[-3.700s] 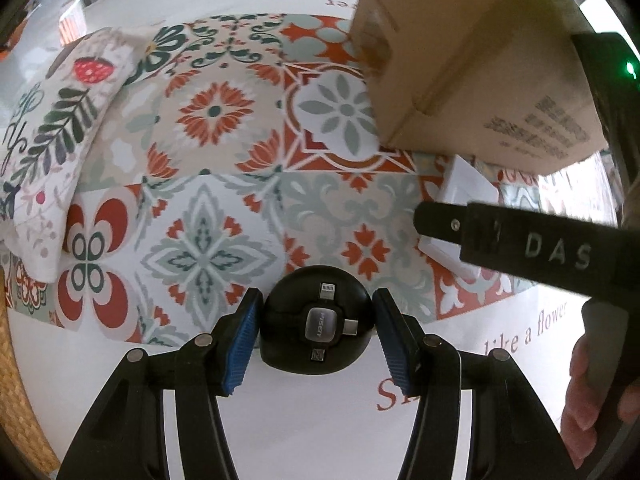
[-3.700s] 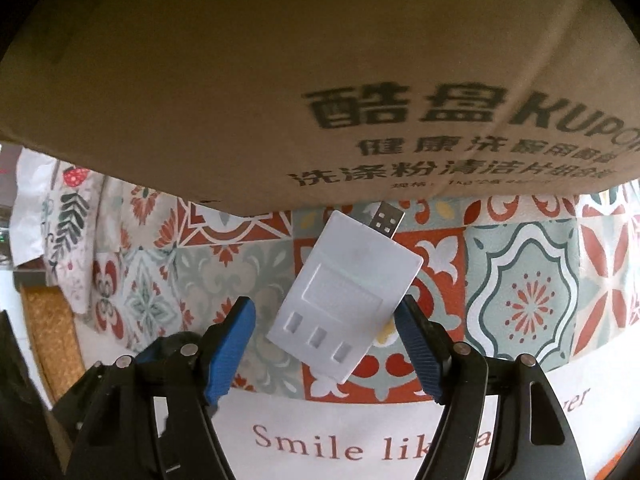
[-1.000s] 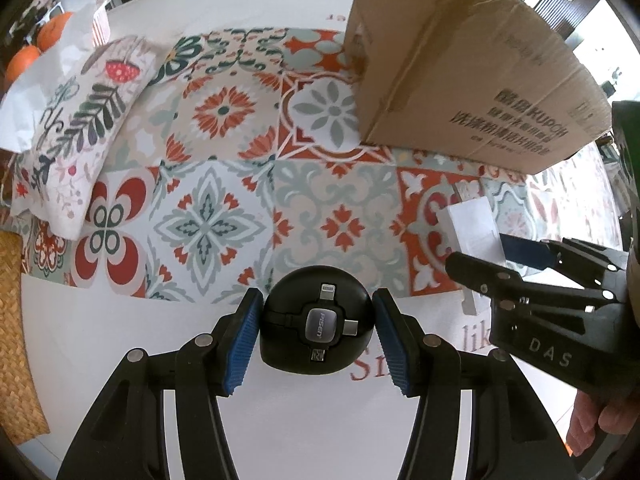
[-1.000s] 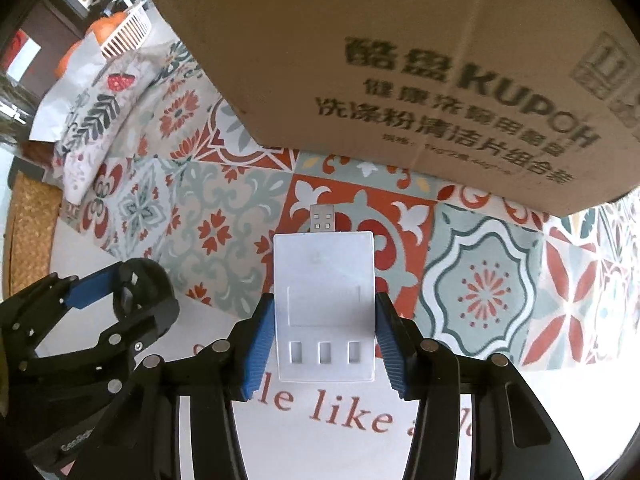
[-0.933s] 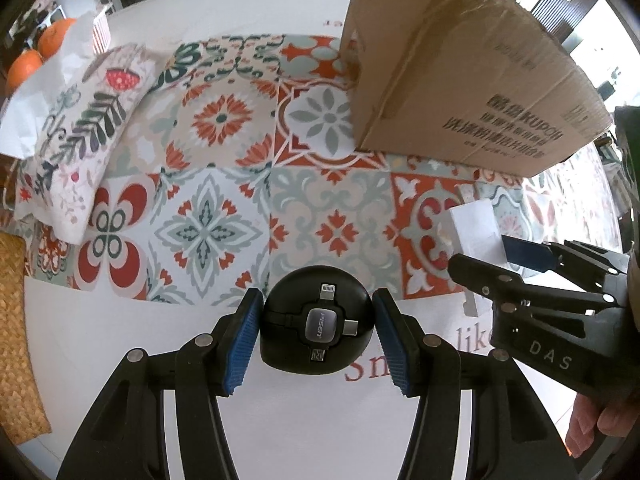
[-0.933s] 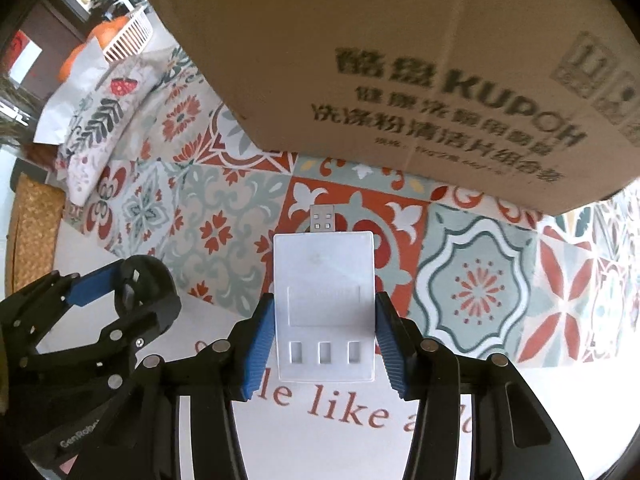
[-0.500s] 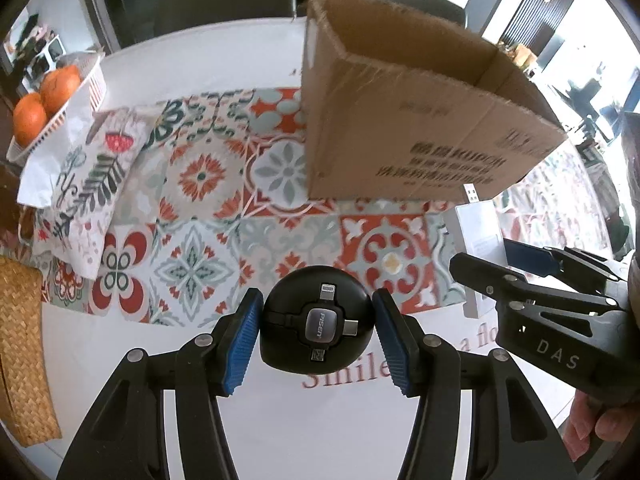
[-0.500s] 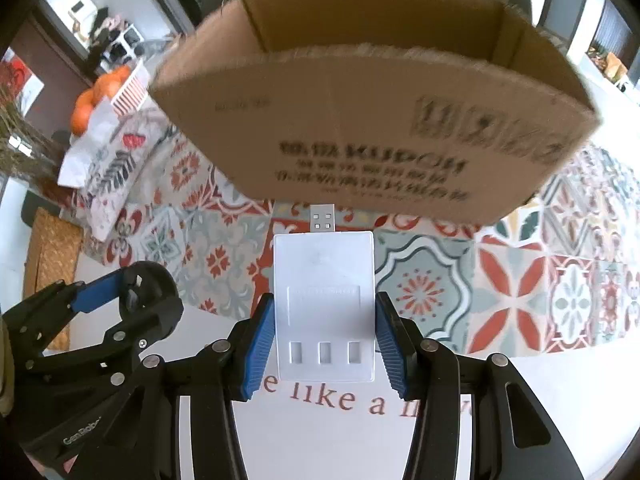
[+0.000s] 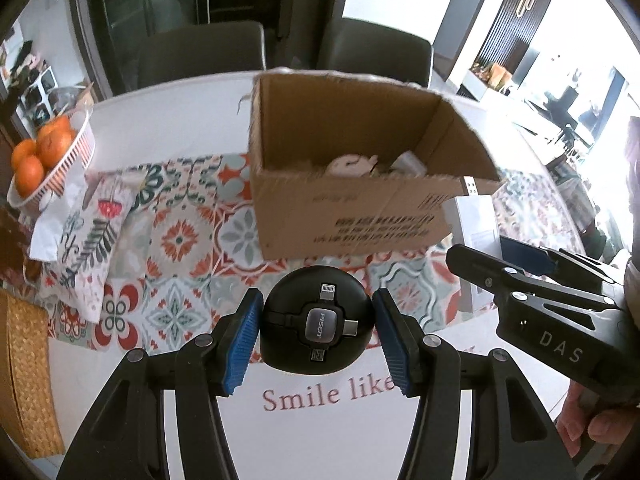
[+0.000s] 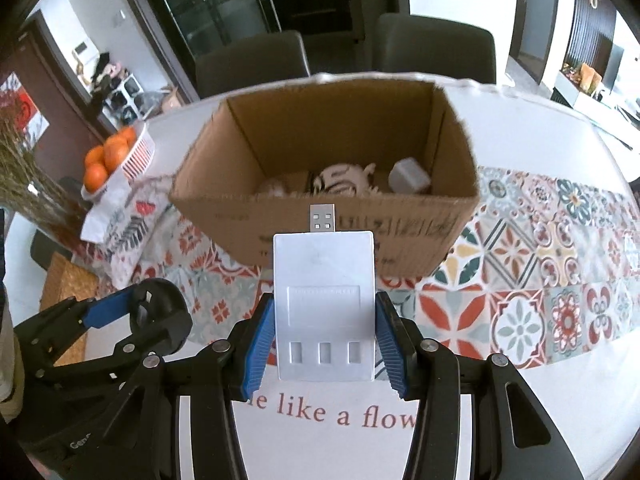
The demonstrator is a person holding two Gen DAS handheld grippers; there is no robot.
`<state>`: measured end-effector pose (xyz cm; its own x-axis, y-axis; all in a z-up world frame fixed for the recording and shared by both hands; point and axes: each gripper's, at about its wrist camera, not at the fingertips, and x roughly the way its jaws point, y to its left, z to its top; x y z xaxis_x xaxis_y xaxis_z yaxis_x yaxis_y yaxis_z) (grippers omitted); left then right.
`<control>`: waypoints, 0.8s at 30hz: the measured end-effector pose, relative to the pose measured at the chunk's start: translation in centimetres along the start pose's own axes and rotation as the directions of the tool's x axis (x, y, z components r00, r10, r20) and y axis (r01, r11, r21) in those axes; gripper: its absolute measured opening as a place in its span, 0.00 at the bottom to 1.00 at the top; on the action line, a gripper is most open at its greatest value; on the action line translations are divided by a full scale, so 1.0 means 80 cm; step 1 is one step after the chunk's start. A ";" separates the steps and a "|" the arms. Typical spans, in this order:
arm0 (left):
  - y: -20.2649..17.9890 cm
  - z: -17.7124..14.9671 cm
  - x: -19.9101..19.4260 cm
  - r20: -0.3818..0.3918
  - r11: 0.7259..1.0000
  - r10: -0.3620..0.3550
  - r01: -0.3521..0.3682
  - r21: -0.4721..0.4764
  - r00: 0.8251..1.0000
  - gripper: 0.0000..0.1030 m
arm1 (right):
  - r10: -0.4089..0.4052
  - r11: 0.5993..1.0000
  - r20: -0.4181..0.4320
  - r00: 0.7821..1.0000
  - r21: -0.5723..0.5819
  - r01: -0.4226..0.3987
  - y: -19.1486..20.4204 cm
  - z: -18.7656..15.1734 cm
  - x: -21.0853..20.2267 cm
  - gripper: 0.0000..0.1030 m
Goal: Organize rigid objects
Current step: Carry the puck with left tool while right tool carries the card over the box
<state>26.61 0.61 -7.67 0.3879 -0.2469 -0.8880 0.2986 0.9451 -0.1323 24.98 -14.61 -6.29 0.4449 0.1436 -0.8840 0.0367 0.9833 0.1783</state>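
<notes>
— What sat at the left of the frames?

— A basket of oranges [image 9: 44,156] stood at the upper left of the left wrist view, on the white tabletop [image 9: 168,120], with a folded floral cloth [image 9: 86,236] just below it on the patterned runner [image 10: 540,264].

— And the centre?

— The left hand-held gripper [image 9: 318,330] was clamped on a round black cable adapter [image 9: 318,322] at lower centre, held up short of the open cardboard box [image 9: 352,208], which held a few pale items too blurred to name.

— The right side?

— In the right wrist view, the right hand-held gripper [image 10: 324,338] pinched a flat white USB charger [image 10: 324,304] at centre, its plug pointing toward the box's near wall. Both devices hung above the tabletop, outside the box.
</notes>
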 end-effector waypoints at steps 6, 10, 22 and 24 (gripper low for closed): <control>-0.014 0.024 -0.016 0.043 1.000 0.004 -0.004 0.009 0.999 0.54 | 0.003 1.000 0.050 0.999 0.021 -0.004 -0.012 0.019 -0.024 0.48; -0.021 0.038 -0.022 0.063 1.000 -0.001 0.001 0.007 0.998 0.54 | 0.000 1.000 0.078 0.997 0.029 -0.003 -0.017 0.031 -0.036 0.48; -0.035 0.091 -0.038 0.114 1.000 -0.014 0.013 0.013 0.993 0.54 | 0.000 0.999 0.137 0.991 0.032 -0.005 -0.025 0.078 -0.064 0.48; -0.036 0.100 -0.037 0.117 1.000 -0.017 0.015 0.015 0.993 0.54 | -0.004 1.000 0.142 0.990 0.028 0.001 -0.025 0.084 -0.066 0.48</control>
<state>31.57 -3.06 -1.11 0.4821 -0.2863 -0.8280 0.3176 0.9379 -0.1394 28.54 -18.12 0.92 0.5676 0.1219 -0.8143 0.0617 0.9799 0.1897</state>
